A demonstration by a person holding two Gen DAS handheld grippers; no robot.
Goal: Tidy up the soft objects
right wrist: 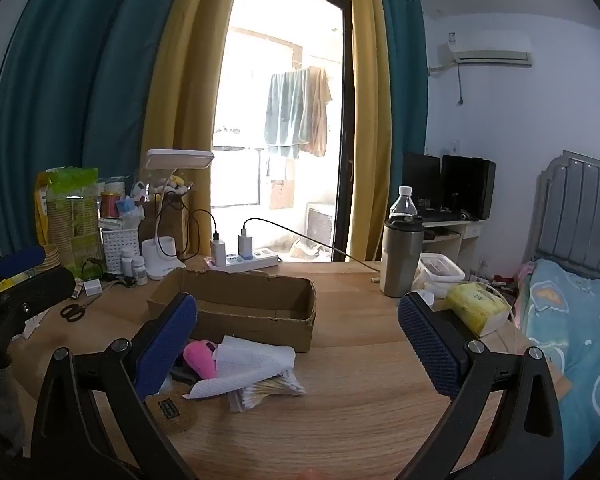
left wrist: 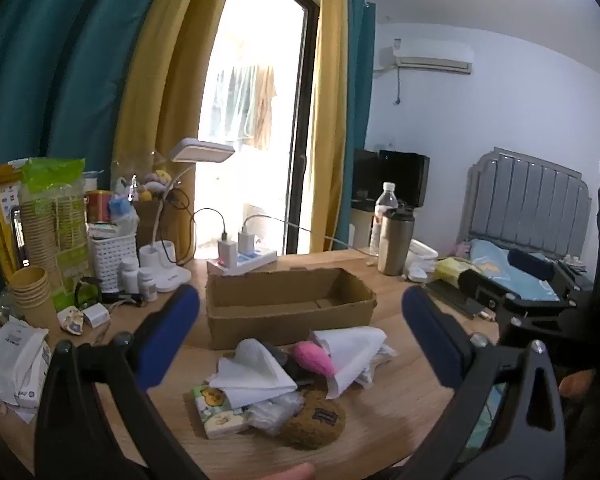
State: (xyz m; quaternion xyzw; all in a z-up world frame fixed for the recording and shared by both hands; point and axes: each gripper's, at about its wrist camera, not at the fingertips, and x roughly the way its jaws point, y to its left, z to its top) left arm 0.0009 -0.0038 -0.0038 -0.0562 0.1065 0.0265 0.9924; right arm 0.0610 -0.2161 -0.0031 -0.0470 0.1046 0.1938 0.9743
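Note:
A heap of soft things lies on the wooden table in front of an empty cardboard box [left wrist: 288, 300] [right wrist: 244, 308]. It holds white paper towels [left wrist: 256, 372] [right wrist: 252, 364], a pink soft toy [left wrist: 314, 356] [right wrist: 200, 360], a brown plush piece [left wrist: 314, 420] [right wrist: 172, 408], a small tissue pack [left wrist: 218, 408] and a bag of cotton swabs [right wrist: 268, 390]. My left gripper [left wrist: 300, 304] is open and empty, above the heap. My right gripper [right wrist: 298, 304] is open and empty, to the right of the heap. The right gripper's body also shows in the left wrist view [left wrist: 540, 312].
Paper cups [left wrist: 32, 288], a white basket [left wrist: 112, 256], pill bottles [left wrist: 138, 276], a desk lamp [left wrist: 164, 256] and a power strip [left wrist: 240, 260] crowd the table's back left. A steel tumbler [right wrist: 402, 256], a water bottle [right wrist: 402, 200] and a yellow tissue pack [right wrist: 476, 304] stand at the right. Scissors [right wrist: 74, 311] lie at the left.

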